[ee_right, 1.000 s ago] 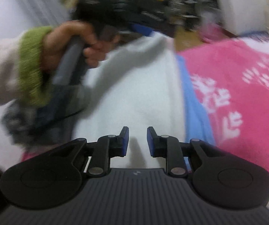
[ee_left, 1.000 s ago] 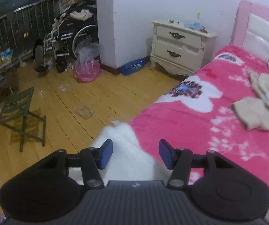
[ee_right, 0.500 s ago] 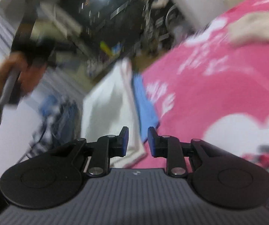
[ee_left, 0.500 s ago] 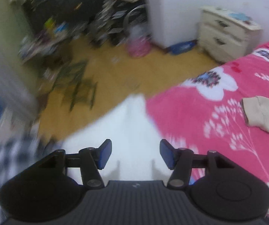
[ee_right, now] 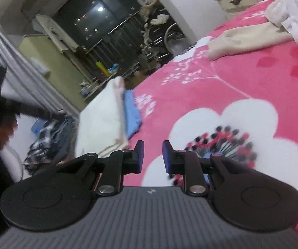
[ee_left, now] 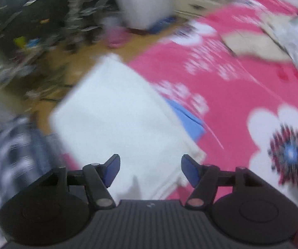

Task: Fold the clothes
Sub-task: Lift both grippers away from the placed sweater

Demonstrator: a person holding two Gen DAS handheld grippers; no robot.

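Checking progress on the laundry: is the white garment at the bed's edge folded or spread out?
Folded. The white garment lies as a compact rectangle with stacked layers at its near edge, on a folded blue garment on the pink blanket.

The left wrist view looks forward and down past its own tongs (ee_left: 150, 170), close above a folded white cloth (ee_left: 115, 112) at the edge of the pink bed (ee_left: 242, 95); the picture is blurred. The right wrist view, rolled sideways, skims low over the bed (ee_right: 232, 78). Both show the white cloth (ee_right: 101, 112), at 10 o'clock in the right view, and the beige garment (ee_left: 252, 45) (ee_right: 242, 39) near 1 o'clock.
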